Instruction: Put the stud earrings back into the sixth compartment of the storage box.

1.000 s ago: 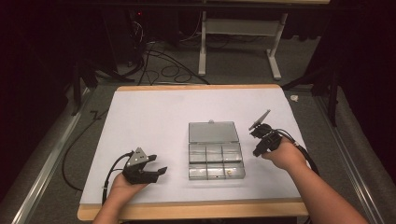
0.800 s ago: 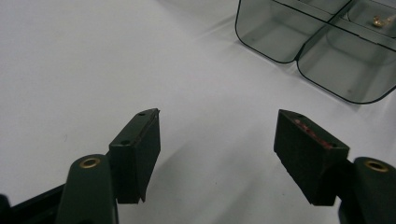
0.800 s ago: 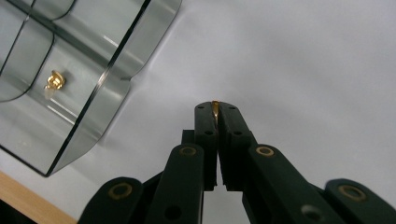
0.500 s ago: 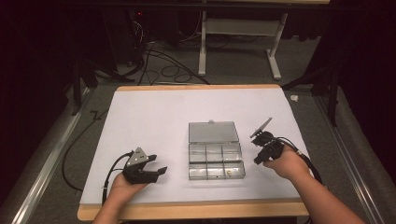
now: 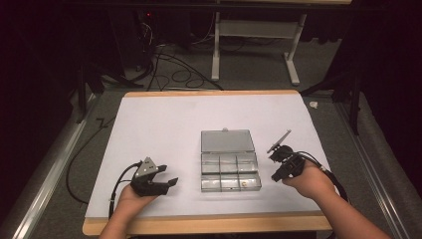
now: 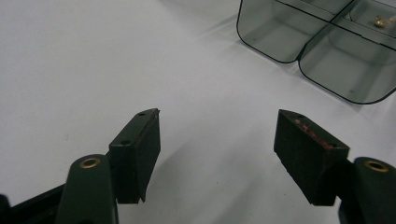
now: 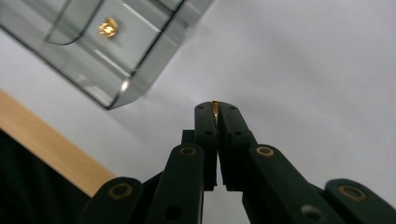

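A: From the high view, the clear compartment box [image 5: 229, 162] sits near the middle of the white tabletop [image 5: 164, 124], lid laid open toward the far side. The left tool [image 5: 166, 183] rests to its left near the front edge, the right tool [image 5: 277, 175] just off the box's right side. What the right one holds is too small to tell here.

B: The left gripper view settles its own state: jaws spread wide, nothing between them, bare tabletop below. Two compartments of the box [image 6: 322, 51] are cut off at the top right, with a small gold piece [image 6: 384, 20] in a farther one (blurred).

A: And the right gripper view?

B: The right tool [image 7: 215, 108] is pressed shut on a thin gold part [image 7: 215, 106], only its edge showing. The box corner [image 7: 116, 56] lies up-left, apart from the jaws, a gold piece [image 7: 108, 27] inside. The wooden tabletop edge [image 7: 42, 144] runs close at lower left; open white surface to the right.
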